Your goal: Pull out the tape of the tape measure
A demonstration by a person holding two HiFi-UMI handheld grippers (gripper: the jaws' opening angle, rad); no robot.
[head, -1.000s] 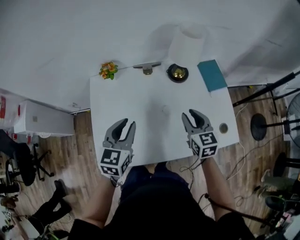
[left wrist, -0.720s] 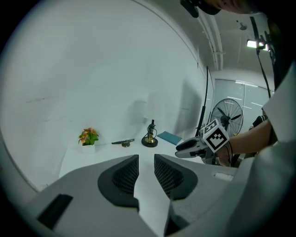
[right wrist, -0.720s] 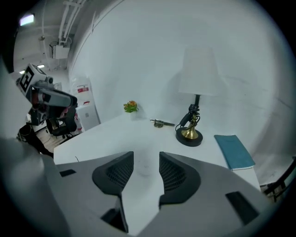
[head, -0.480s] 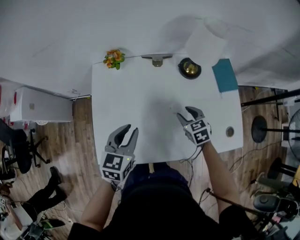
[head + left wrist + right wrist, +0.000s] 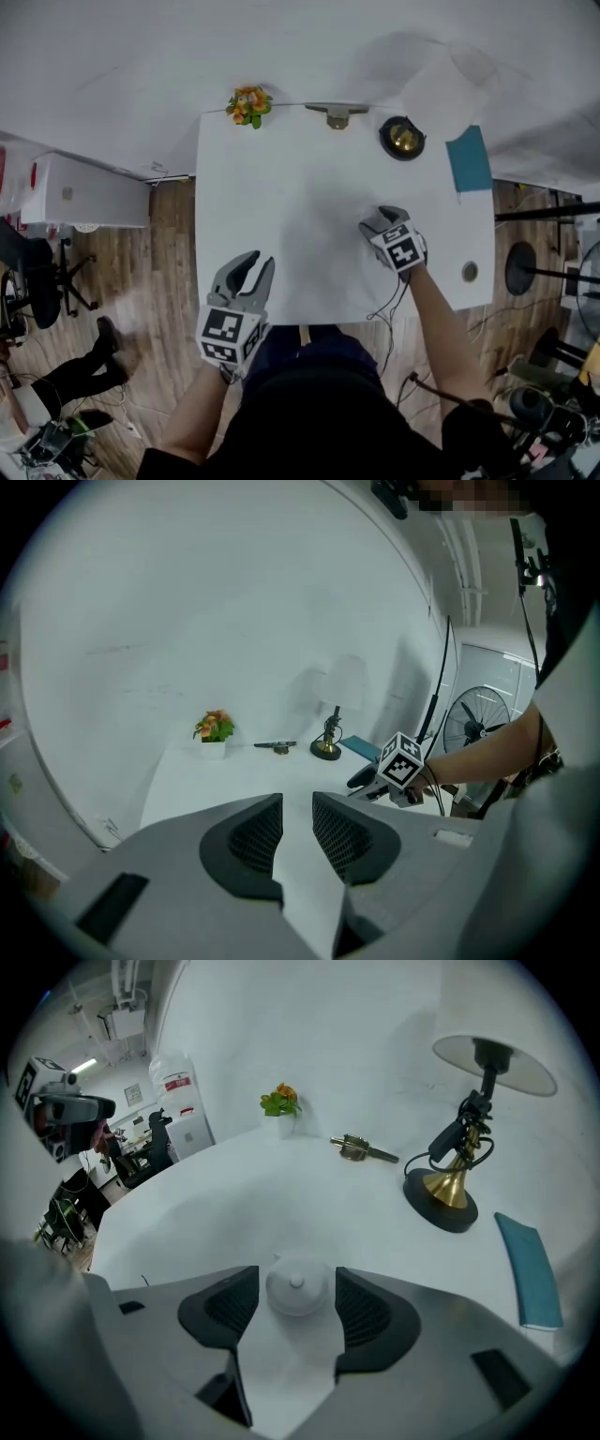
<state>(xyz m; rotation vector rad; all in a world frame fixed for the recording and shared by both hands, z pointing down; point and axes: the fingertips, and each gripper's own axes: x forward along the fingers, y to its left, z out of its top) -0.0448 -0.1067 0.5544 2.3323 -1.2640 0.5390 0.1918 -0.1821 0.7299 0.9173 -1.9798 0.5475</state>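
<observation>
Your white desk holds one tape measure, loose between your right gripper's just-spread jaws. Your left gripper's jaws stand apart, empty.

On the table, a potted plant, a small metal tool and a lamp sit in a row along the far edge, left to right. A flat booklet lies right of the lamp, at the right edge. The tape measure lies nearer, in front of the lamp, well apart from them all.
</observation>
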